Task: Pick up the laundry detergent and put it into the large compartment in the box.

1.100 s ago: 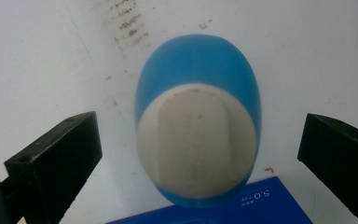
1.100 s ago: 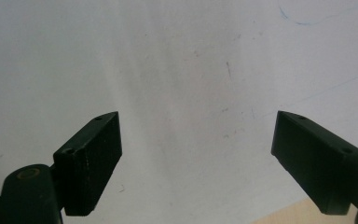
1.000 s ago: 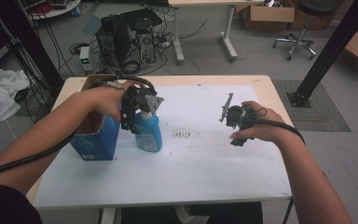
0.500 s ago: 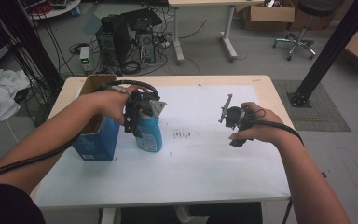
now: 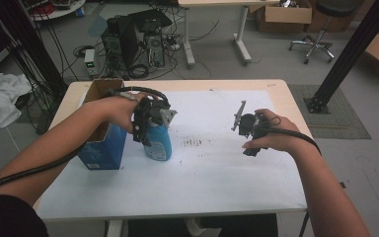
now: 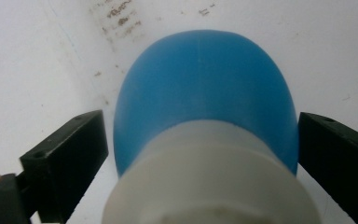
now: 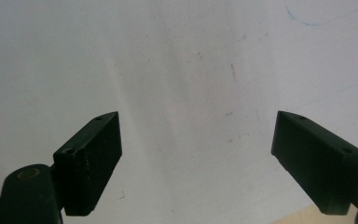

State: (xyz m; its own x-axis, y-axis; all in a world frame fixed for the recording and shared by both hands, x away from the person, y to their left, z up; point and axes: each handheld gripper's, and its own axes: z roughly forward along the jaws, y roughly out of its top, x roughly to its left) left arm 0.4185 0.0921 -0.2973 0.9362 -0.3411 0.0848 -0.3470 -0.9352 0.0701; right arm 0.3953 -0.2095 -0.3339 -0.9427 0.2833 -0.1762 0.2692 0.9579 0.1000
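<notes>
Two tongs here: our left tongs (image 6: 200,154) sit wide around the bottle (image 6: 200,98) near the surface's (image 5: 217,197) left edge, apparently not touching; right tongs (image 7: 196,158) gape wide, holding nothing.

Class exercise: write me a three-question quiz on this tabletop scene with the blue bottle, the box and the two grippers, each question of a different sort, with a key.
1. True or false: the left gripper has its jaws on either side of the blue bottle.
2. What lies between the jaws of the right gripper? A) the bottle cap B) nothing, just the white table cover beyond C) a pen
3. Fill in: the blue cardboard box stands on the bottle's ____ side in the high view.

Key
1. True; in the left gripper view small gaps show at both jaws, so the bottle is not yet clamped.
2. B
3. left
</notes>
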